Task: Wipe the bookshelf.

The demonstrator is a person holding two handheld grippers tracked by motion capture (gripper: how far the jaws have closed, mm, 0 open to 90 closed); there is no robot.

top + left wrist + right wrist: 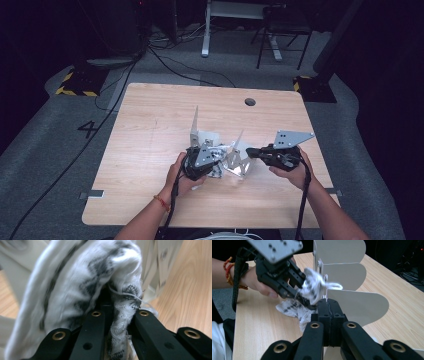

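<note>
Sock (pixel 82 282), white knit with grey pattern, sat bunched between the left gripper (pixel 308 298) jaws, which were clamped on its fabric just above the table (pixel 150 125). Right gripper (pixel 329 307) jaws were closed together, empty, just beside the sock. Behind it stood a white divider rack (pixel 347 272); crumpled patterned cloth (pixel 292 308) lay below.

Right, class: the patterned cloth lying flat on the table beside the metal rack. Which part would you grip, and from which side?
Pinch a raised fold at the edge of the flat cloth that faces bare table, coming down from that side. The rack walls off the other side, and the left tool, shut on another bundle, hangs over it.
</note>
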